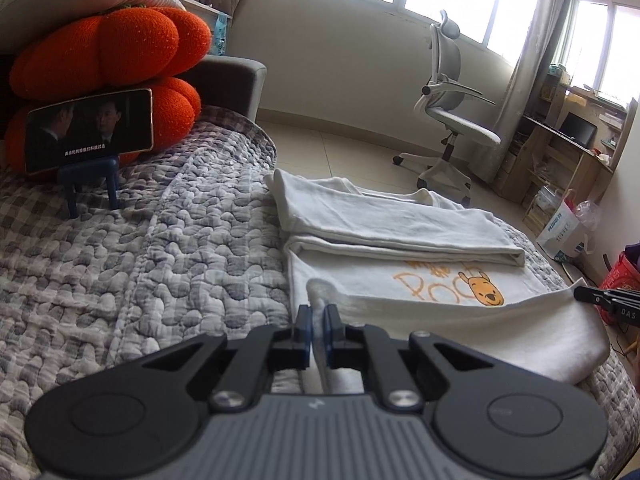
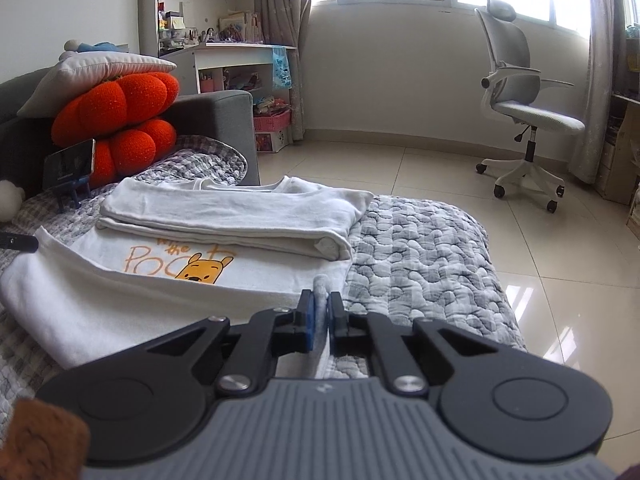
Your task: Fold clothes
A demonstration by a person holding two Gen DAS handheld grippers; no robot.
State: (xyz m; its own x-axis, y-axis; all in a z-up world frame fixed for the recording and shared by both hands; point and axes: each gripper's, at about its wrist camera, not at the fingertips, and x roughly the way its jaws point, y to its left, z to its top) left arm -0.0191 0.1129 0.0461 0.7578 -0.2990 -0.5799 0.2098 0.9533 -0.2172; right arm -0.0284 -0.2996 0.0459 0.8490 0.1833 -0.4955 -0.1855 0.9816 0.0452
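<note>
— Grey quilted bedspread point(image 1: 140, 264) covers the bed, with orange cushions point(image 1: 108, 52) stacked at the far left.
— And the clothing?
— One white T-shirt point(image 2: 224, 248), bear print showing, lies on the quilt, its far part already folded over.
— The tongs?
— Left gripper point(image 1: 316, 316) is clenched on the near left hem corner; right gripper point(image 2: 320, 304) is clenched on the near right one.

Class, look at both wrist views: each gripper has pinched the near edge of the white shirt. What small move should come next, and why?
Probably lift both corners together and carry them toward the folded far part. The left gripper and right gripper are shut on the near hem of the white Pooh-print T-shirt, whose far part is already folded over.
</note>
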